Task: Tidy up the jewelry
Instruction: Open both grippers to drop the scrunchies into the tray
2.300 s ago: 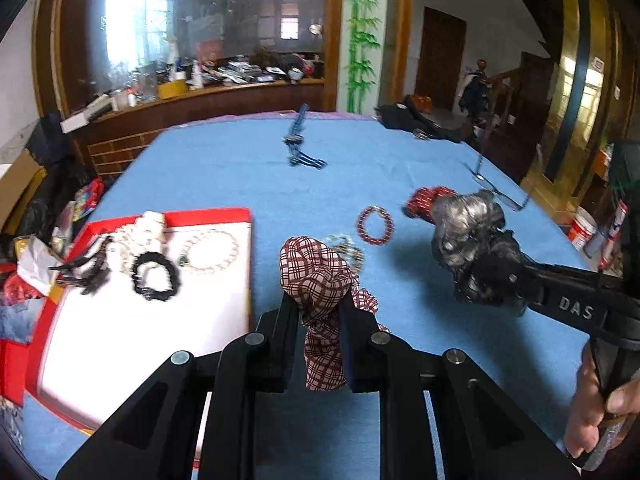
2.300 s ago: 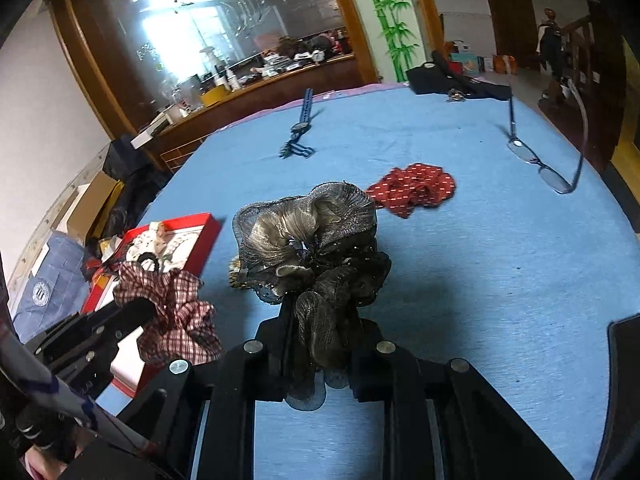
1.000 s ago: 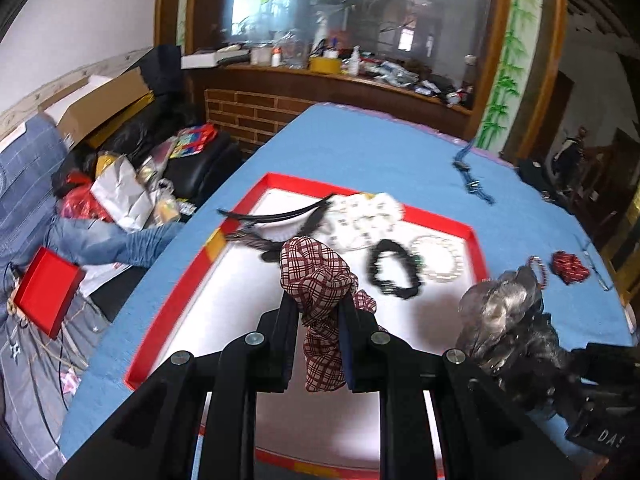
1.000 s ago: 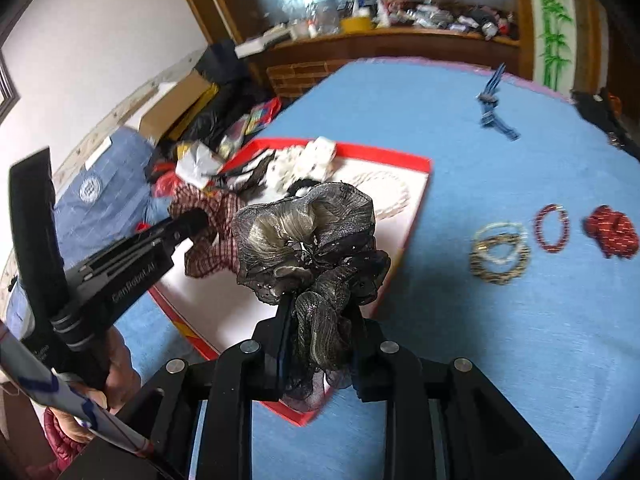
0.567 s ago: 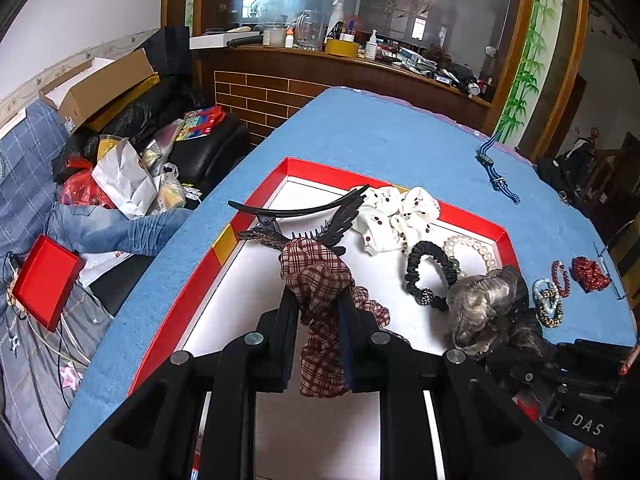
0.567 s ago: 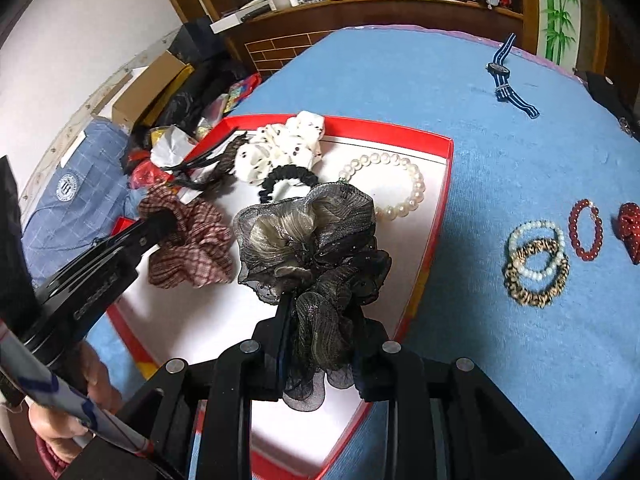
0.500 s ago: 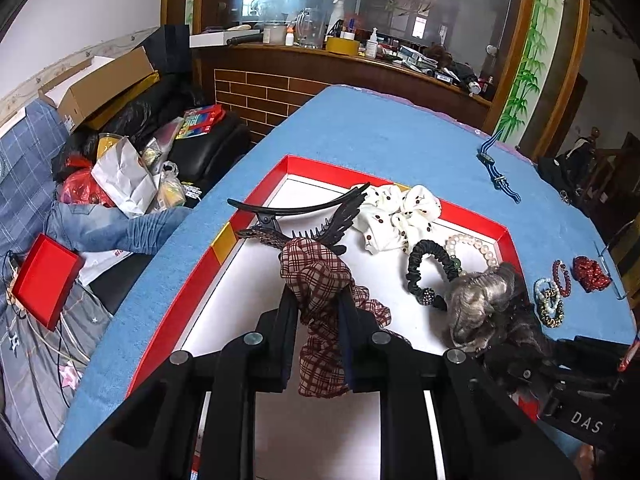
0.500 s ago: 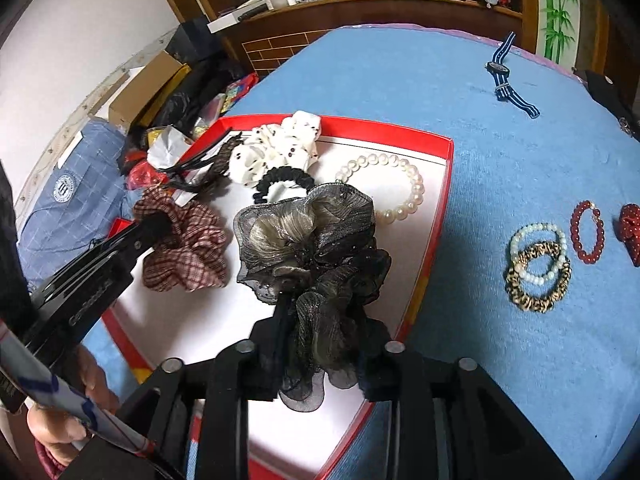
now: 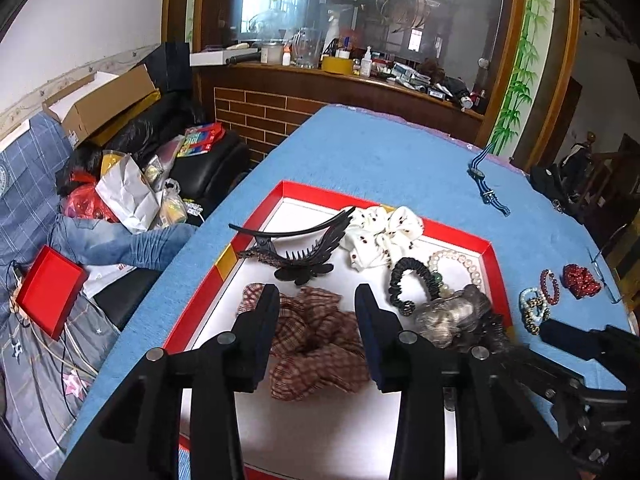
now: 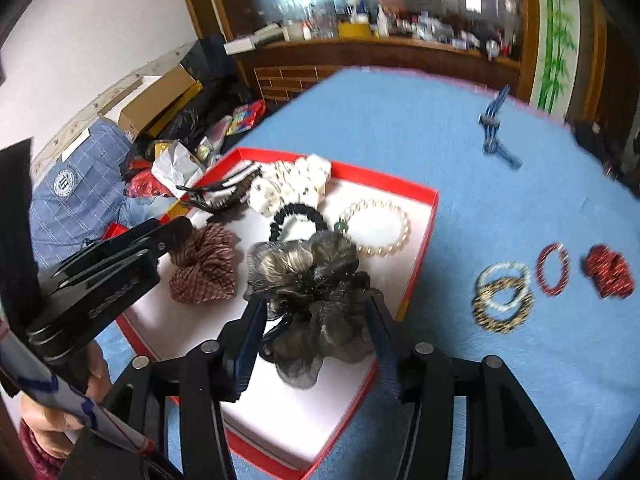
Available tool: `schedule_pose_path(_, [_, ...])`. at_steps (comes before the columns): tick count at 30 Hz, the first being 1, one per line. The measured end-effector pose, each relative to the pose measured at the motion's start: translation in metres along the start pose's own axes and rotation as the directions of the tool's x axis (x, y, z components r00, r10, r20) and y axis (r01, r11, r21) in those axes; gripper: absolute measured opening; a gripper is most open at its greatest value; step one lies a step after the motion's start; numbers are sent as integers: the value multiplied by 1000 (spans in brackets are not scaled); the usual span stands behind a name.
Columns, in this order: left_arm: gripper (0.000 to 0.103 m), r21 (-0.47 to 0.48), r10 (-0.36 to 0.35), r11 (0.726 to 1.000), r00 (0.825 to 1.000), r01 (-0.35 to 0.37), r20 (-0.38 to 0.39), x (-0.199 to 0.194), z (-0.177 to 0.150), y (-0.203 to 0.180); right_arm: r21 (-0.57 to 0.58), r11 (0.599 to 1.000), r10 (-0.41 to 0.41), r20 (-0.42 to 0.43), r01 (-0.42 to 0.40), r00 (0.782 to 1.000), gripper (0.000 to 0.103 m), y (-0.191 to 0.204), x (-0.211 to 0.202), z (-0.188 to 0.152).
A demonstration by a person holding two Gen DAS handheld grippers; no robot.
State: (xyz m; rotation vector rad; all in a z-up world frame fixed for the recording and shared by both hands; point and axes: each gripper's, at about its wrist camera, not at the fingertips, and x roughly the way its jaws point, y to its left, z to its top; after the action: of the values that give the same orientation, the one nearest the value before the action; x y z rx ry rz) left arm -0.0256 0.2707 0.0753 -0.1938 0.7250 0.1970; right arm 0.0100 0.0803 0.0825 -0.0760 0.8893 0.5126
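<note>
Far ahead of the fingers stands a long wooden counter (image 9: pixel 360 80) with a front of brown bricks. Bottles, jars and small things crowd its top. Behind it is a big pane of glass (image 9: pixel 360 8) in a wood frame, and bright daylight shines through. To the right of the glass, green bamboo (image 9: pixel 516 68) is painted on a white strip of wall. To the left of the fingers is a pale wall (image 9: pixel 80 12). Below it sit a cardboard box (image 9: pixel 104 100), a black sofa (image 9: pixel 192 160) and some bags (image 9: pixel 124 192). A blue cloth (image 9: pixel 380 152) covers the table under the fingers.
</note>
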Motion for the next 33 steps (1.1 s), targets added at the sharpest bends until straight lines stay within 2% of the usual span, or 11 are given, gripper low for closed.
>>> schedule_pose_path(8, [38,48,-26,999,999,24,48,-27,2,-27,-26,994,-103,107,107,989,63,-6,-42,-12])
schedule_pose_path(19, [38,162,-62,985,996,52,58,-42,-6,-88,46,978,-207,153,202,966,63,-48,-73,-29])
schedule_pose_path(33, [38,279,-68,959,997,55,37,-45,-18,-150,119,965,-250,163,232,955,63,-95,-91,-46])
